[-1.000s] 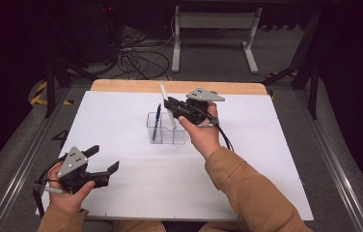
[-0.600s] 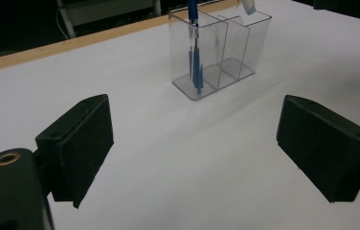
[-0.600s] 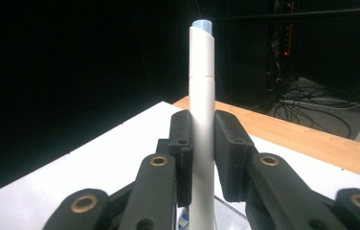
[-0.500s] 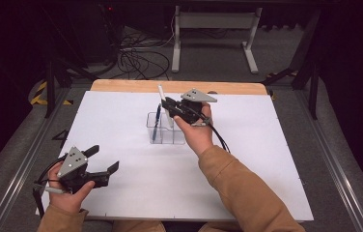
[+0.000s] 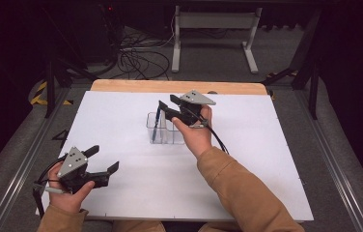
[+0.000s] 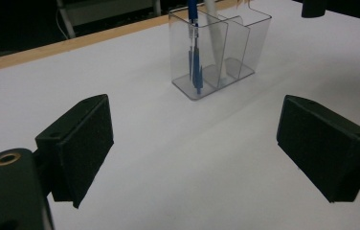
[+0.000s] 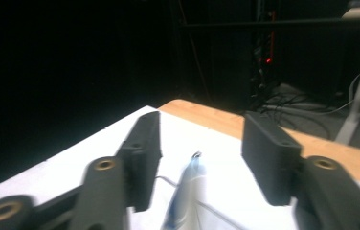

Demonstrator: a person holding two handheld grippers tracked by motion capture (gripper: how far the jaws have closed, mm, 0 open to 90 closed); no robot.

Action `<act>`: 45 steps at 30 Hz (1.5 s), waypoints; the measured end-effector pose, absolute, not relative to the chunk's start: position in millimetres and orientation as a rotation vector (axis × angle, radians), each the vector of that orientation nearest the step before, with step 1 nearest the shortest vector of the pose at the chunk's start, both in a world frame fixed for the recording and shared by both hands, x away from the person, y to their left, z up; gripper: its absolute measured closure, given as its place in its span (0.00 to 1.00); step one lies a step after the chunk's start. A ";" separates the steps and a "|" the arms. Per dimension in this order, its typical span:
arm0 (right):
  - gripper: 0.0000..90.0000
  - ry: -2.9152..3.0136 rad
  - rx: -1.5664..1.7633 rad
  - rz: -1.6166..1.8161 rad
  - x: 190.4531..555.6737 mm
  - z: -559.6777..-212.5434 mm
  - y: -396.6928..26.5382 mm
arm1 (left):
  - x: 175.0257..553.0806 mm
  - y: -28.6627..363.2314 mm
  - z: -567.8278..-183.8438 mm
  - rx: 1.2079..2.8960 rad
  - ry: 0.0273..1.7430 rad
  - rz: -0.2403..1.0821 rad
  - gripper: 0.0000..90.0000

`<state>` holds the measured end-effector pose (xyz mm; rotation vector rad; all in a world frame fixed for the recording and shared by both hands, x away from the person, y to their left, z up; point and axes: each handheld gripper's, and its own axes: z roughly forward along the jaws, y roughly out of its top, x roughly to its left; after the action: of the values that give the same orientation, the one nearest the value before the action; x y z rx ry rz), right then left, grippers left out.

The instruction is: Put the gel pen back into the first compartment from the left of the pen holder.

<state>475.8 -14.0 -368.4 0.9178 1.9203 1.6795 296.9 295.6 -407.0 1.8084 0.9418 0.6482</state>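
Note:
A clear plastic pen holder stands near the middle of the white table. A blue pen stands in it, and a white pen leans beside the blue one. My right gripper hovers just above the holder. Its jaws are open, and the blurred top of a pale pen rises loose between them. My left gripper rests low at the table's near left, open and holding nothing, pointing toward the holder.
A wooden strip runs along the table's far edge. Beyond it, cables lie on the dark floor beside a metal stand. Yellow-black tape marks the floor at the left.
The white pen that stuck up from my right gripper has gone down into the holder, and that gripper's jaws have let go of it. The left gripper has not moved.

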 end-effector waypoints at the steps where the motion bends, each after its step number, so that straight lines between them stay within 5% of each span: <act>1: 0.48 1.910 0.918 1.679 475.1 -366.6 -15.2 | 296.9 295.4 -407.1 1.809 0.942 0.648 0.15; 29: 0.38 1.948 0.849 1.669 452.6 -340.2 -44.6 | 297.0 293.2 -406.2 1.812 0.938 0.647 0.15; 45: 0.36 1.935 0.873 1.676 419.1 -312.8 -100.9 | 301.3 284.1 -405.1 1.833 0.910 0.628 0.15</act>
<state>419.1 -100.9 -312.8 0.8727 1.9351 1.6764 301.3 284.1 -405.1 1.8325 0.9104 0.6283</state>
